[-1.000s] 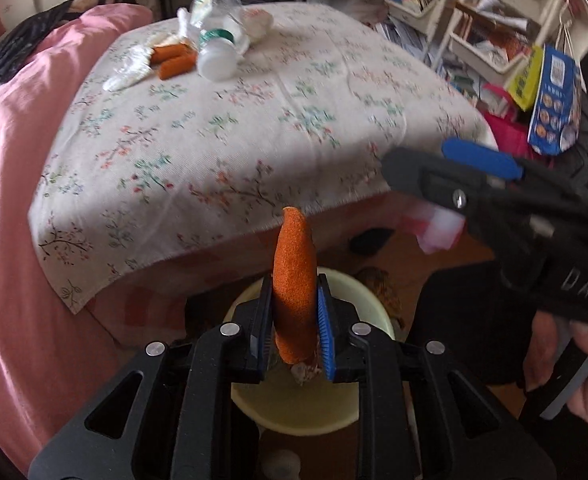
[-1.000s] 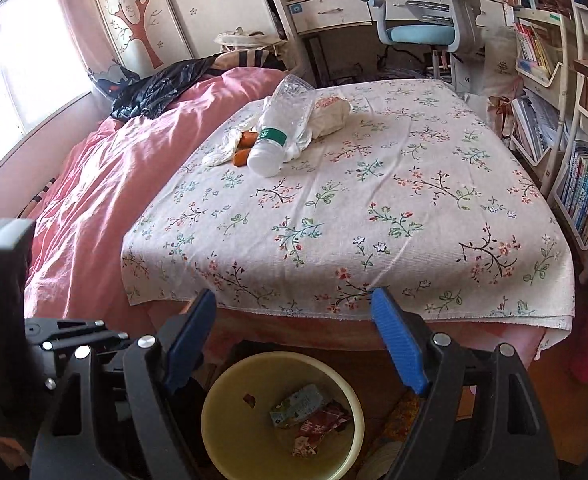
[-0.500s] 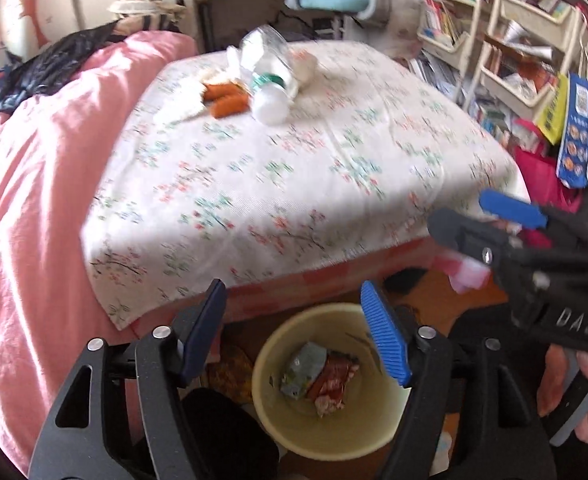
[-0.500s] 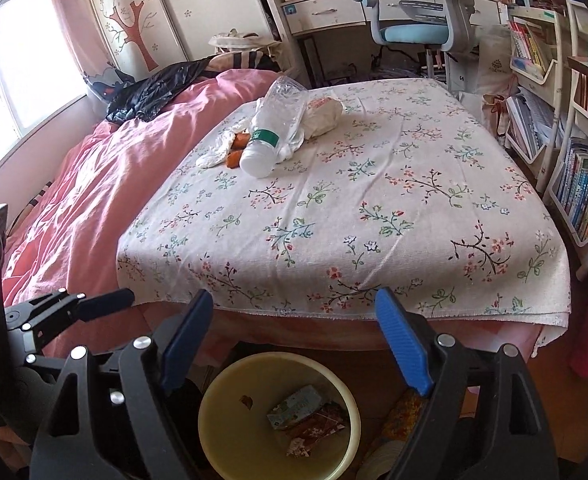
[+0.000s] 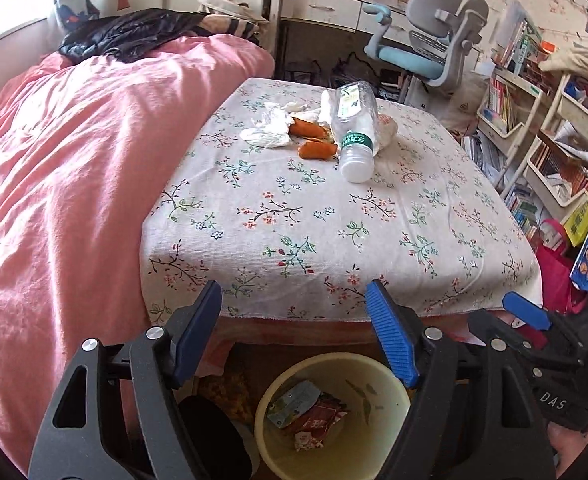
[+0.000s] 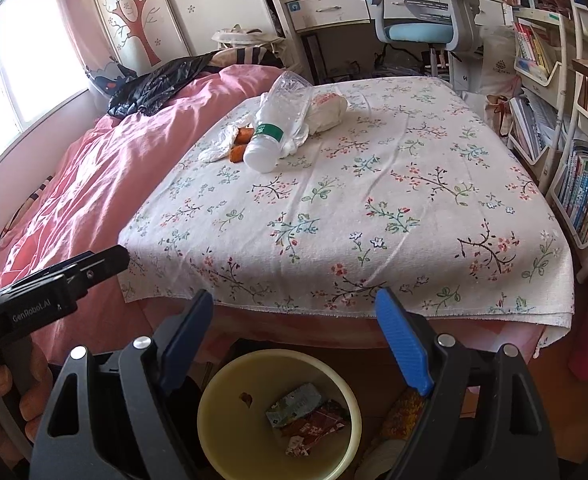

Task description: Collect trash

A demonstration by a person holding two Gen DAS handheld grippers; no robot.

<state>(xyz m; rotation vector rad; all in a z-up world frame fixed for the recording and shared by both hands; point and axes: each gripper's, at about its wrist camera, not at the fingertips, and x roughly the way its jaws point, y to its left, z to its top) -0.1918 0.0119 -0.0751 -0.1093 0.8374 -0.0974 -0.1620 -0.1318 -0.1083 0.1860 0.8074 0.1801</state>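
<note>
A yellow trash bin [image 5: 389,384] [image 6: 214,432] stands on the floor at the foot of the bed, with snack wrappers [image 5: 305,412] [image 6: 309,412] inside. My left gripper [image 5: 294,312] and my right gripper [image 6: 294,316] are both open and empty above the bin. On the floral cloth [image 5: 333,220] [image 6: 353,200] lie an empty plastic bottle [image 5: 353,128] [image 6: 278,124], two orange carrot pieces [image 5: 313,140] [image 6: 240,144], crumpled white plastic [image 5: 268,128] [image 6: 214,146] and a white wrapped bun [image 6: 327,108].
A pink duvet [image 5: 74,168] covers the bed's left side with a black jacket [image 5: 134,34] on it. A desk chair [image 5: 425,48] stands behind the bed. Book shelves [image 5: 549,128] [image 6: 565,120] line the right. A black object [image 5: 210,436] sits on the floor beside the bin.
My left gripper opened and let go of the orange carrot piece over the bin, then tilted up toward the bed. My right gripper stayed open and barely moved.
</note>
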